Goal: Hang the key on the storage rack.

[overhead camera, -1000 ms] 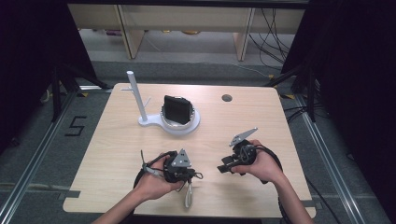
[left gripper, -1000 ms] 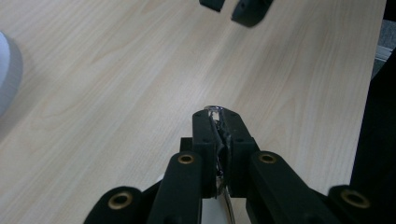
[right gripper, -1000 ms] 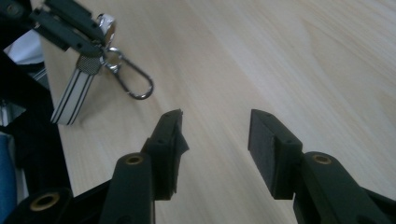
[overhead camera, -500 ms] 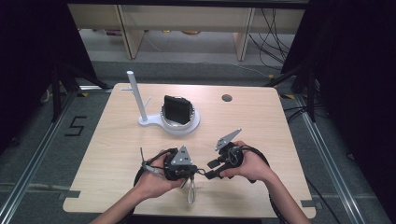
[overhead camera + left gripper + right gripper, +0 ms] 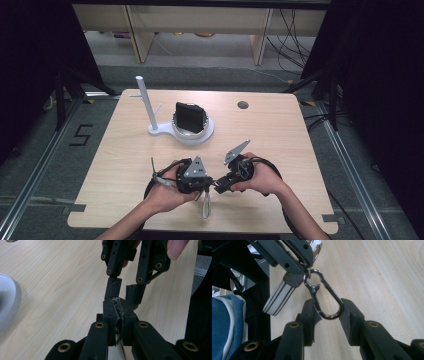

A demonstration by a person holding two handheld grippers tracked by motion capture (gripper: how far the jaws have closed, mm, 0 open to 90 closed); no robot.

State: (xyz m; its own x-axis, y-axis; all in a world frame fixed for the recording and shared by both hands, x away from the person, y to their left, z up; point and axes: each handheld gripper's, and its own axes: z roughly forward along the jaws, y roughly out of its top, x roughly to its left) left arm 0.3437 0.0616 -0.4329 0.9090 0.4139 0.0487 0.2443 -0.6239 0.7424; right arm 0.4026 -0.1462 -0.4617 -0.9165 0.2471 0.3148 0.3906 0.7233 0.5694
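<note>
At the table's near edge, the left gripper (image 5: 212, 186) clamps a keyring strap (image 5: 279, 295) while the right gripper (image 5: 327, 315), just closing, pinches its carabiner (image 5: 325, 296).

From my remote station I look down on a pale wood-grain tabletop (image 5: 280, 135) with rounded corners and a small round cable hole (image 5: 243, 105) near its far edge, standing on a grey floor (image 5: 60, 165) marked with a black numeral 5 (image 5: 82, 135). Black curtains (image 5: 30, 65) close off both sides, and metal rails (image 5: 35, 175) run along the floor beside the tabletop. Beyond the far edge stands light wooden shelving (image 5: 200, 20), with dark cables (image 5: 292, 30) hanging at its right, under even overhead light.
</note>
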